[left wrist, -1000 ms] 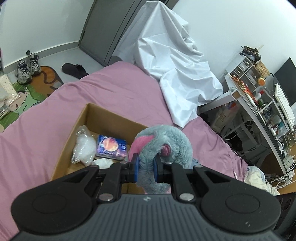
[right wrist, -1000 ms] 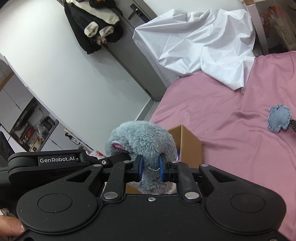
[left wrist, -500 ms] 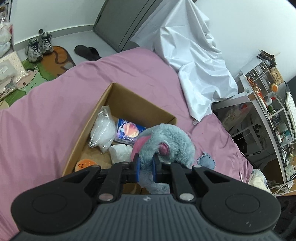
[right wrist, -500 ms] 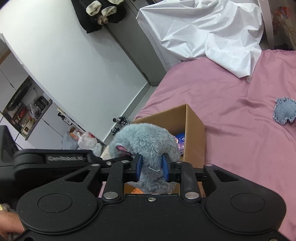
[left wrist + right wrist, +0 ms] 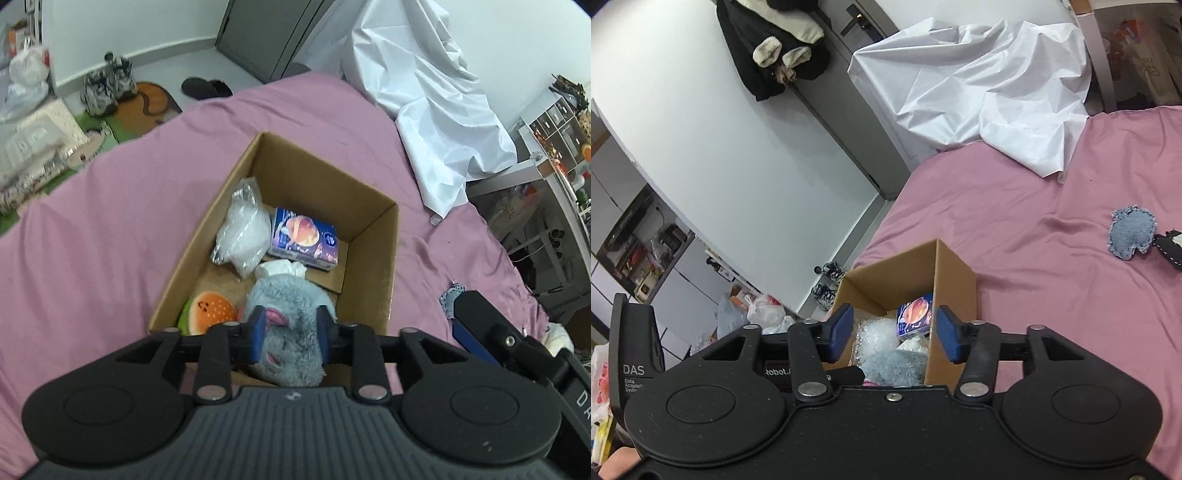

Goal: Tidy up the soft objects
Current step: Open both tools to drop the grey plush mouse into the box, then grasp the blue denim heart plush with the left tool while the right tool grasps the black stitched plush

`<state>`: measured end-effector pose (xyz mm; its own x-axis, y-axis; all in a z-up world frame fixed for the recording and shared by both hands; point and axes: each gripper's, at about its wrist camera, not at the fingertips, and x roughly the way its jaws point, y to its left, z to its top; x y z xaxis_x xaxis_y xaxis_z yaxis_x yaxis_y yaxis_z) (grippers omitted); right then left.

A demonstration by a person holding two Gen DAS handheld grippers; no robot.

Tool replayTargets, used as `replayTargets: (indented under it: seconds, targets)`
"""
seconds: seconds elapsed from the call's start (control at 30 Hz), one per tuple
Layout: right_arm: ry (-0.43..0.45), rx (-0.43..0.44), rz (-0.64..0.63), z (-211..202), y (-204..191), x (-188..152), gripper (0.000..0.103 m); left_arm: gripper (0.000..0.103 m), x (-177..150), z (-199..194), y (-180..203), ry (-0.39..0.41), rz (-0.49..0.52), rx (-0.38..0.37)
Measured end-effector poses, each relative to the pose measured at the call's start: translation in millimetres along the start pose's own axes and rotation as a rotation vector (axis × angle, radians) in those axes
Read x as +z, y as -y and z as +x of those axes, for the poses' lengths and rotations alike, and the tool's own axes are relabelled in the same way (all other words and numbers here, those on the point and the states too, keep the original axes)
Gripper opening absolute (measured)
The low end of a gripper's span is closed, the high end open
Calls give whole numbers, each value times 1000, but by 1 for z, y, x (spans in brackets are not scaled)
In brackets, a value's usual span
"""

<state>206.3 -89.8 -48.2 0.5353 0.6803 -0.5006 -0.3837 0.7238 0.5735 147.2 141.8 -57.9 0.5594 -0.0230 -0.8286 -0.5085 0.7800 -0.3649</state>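
Your left tongs [image 5: 290, 332] sit low over the near end of the box [image 5: 391, 236], and the grey plush [image 5: 291, 295] fills the gap between the blue pads [image 5: 257, 332]; the pads look spread and resting against its fur rather than pinching it, so I read them as apart, though the fur hides how firm the contact is. The plush lies straight ahead of these tongs and just below them, inside the box against the near wall, its long axis running away from you along the fingers toward the far wall. Its pink-marked face seems to point back at the left camera, but the fur makes that hard to call. To the left of your left pad lies the burger toy [image 5: 210, 312]; ahead of the plush are the white bag [image 5: 243, 236] and the blue pack [image 5: 304, 236]. Your right tongs [image 5: 894, 334] hang beside the box, on the right of the left ones, with the pads wide apart and nothing between them; from there the plush [image 5: 894, 365] shows below and ahead. The denim toy [image 5: 1132, 236] lies on the bedspread [image 5: 1015, 206] well off to the right of your right tongs, so that hand is the nearer one for it, and I judge it next.
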Motion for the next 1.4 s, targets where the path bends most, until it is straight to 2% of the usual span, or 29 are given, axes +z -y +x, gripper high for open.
replayTargets:
  seconds: [0.07,0.13,0.23,0.43,0.6,0.77,1.13,1.4]
  targets:
    - [12,-10,-2,-3,2,1,62,44,1,-7,7,29,13,12]
    - [26,-25,-13,-8,4,2,72,57,2,-11,15,55,31,16]
    - [53,-54,-16,-15,9,5,87,66,1,-17,29,92,61,24]
    - [83,-98,2,-26,27,12,91,78,-5,-29,54,151,97,7]
    - [107,-126,24,-38,45,12,93,79,-10,-29,68,162,106,6]
    - [113,-172,29,-50,60,13,93,79,-16,-24,83,139,84,-51]
    - [158,-232,63,-76,96,20,94,79,-30,-19,119,143,155,-80]
    - [154,-256,79,-80,118,19,94,79,-32,-12,144,146,197,-91]
